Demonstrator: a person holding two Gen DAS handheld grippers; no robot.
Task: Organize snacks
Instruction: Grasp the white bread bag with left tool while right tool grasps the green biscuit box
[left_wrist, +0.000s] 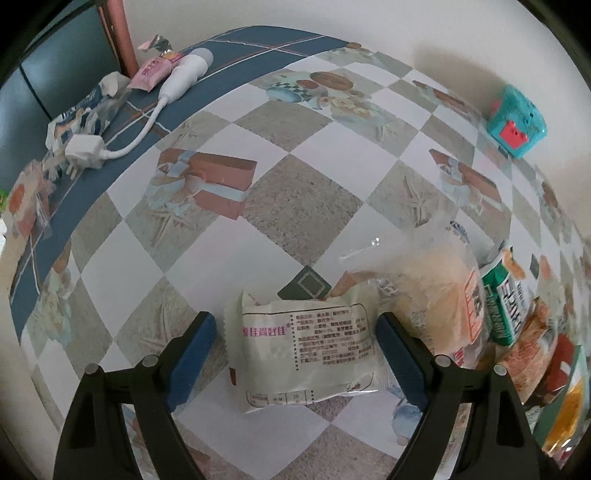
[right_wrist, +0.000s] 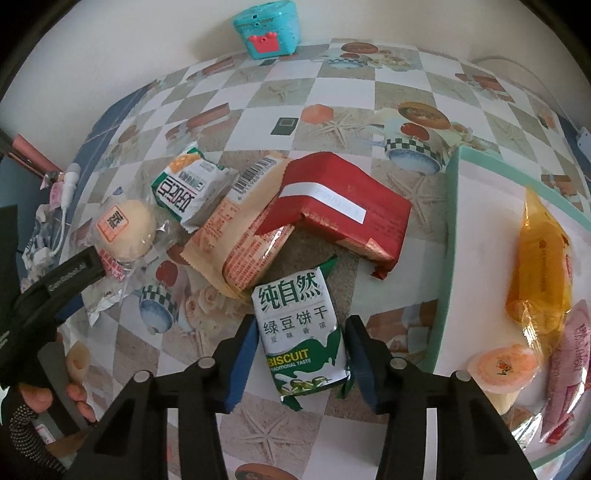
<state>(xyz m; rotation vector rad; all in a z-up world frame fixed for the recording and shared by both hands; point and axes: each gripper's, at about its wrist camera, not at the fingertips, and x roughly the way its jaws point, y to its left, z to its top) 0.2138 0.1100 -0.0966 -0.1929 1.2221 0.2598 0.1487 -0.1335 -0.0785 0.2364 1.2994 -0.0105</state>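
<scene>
The right gripper (right_wrist: 301, 356) jaws are clenching the light, crinkly green biscuit packet (right_wrist: 301, 332) across its stiffer middle; the left gripper (left_wrist: 297, 350) jaws are standing released around the white snack packet (left_wrist: 306, 350).

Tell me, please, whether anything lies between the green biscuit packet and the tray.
Nothing visible does: only bare tablecloth separates the green biscuit packet from the tray, though its raised rim must be cleared.

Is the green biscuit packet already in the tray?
No, the green biscuit packet lies on the tablecloth, beside the tray.
</scene>
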